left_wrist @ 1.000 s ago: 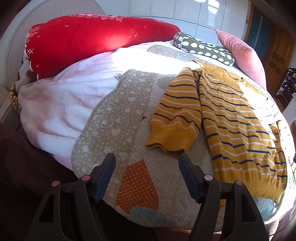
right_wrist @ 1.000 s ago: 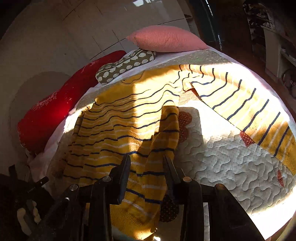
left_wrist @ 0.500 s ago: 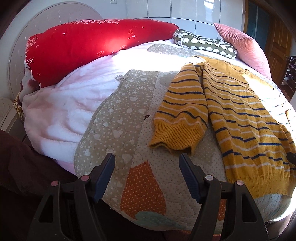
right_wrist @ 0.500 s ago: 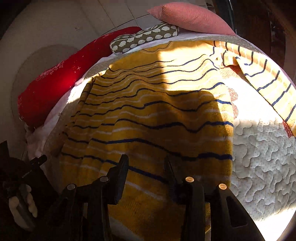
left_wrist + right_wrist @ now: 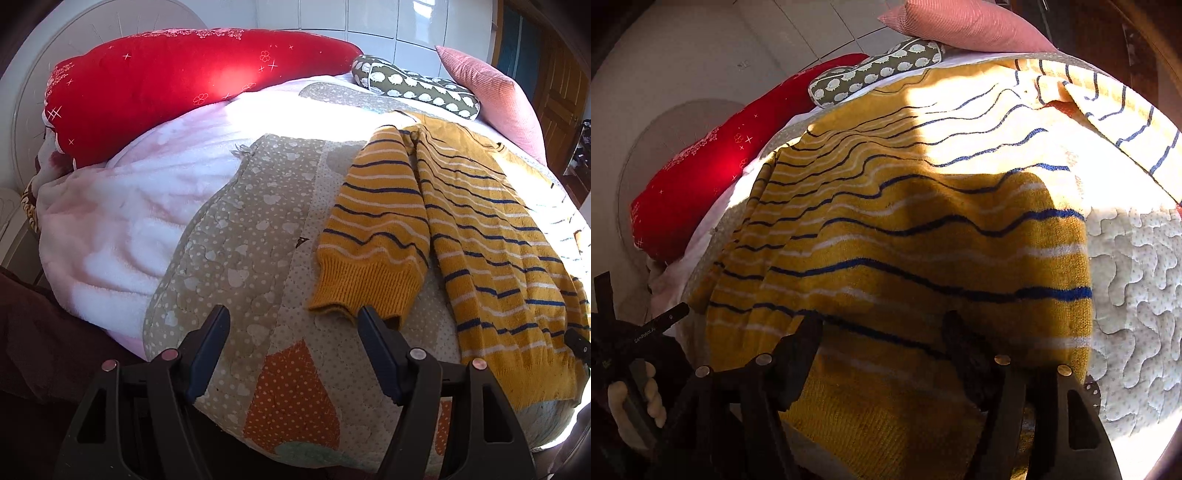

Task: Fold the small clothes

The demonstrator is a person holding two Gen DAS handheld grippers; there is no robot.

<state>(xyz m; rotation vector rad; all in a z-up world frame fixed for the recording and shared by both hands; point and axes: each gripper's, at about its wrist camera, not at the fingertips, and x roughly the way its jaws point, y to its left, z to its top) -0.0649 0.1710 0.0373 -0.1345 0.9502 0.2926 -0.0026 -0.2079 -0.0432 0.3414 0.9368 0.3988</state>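
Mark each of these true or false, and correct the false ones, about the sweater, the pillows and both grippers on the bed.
1. The sweater is yellow with dark blue and white stripes. True.
2. The left gripper is clamped on the sleeve cuff. False: its jaws stand open above the quilt, with one fingertip at the cuff's edge and nothing between them.
3. A red pillow lies at the head of the bed. True.
4. The right gripper grips the hem. False: its jaws have just been opening and stand wide over the sweater.
5. The sweater lies in a heap on the pink pillow. False: it lies spread on the quilt, one sleeve beside the body.
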